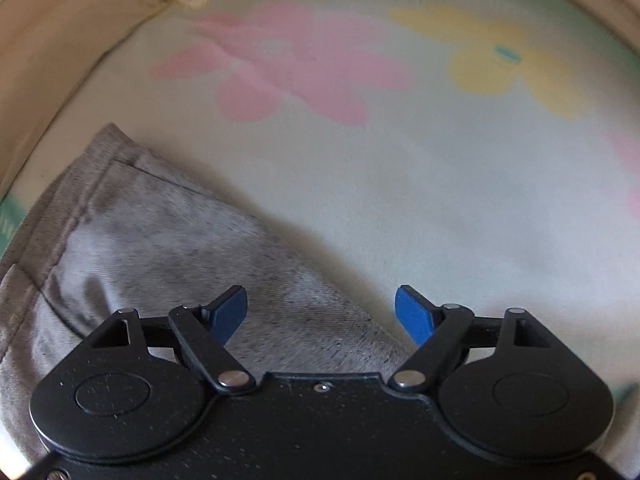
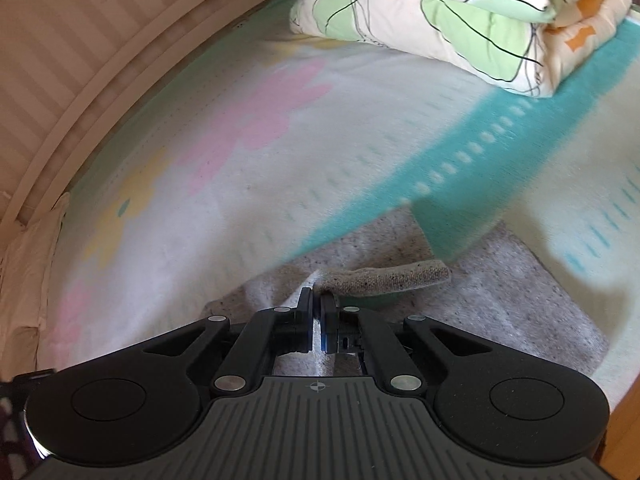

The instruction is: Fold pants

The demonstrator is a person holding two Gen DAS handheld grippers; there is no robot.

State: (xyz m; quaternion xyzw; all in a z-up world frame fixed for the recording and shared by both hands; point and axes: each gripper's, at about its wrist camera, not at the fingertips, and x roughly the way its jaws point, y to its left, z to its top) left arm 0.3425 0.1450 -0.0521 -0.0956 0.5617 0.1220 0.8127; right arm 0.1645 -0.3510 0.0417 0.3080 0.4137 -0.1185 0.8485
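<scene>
while the right gripper [image 2: 316, 322] points steeply down at the bed, its jaws stand pinched together on a raised fold of the grey pants [image 2: 500, 300], with a thin ridge of pale cloth showing between the blue pads. beside the grip, a rolled band of the same fabric [image 2: 392, 276] juts toward the right of the right wrist view, lifted off the flat layer beneath. in that view the garment spreads from the jaws toward the lower right. the left gripper [image 1: 321, 314] also tilts steeply down, its jaws spread wide and holding nothing; its blue pads [image 1: 230, 312] hover over the cloth. in the left wrist view the pants [image 1: 160, 248] run on a long diagonal axis from the upper left corner, where a stitched hem and seam lie, to under the tool. the fabric is a heathered grey knit, soft and creased. it rests on a fleecy blanket [image 1: 400, 200] printed with pink and yellow flowers and a teal band. a folded quilt [image 2: 440, 20] lies well apart at the far side.
</scene>
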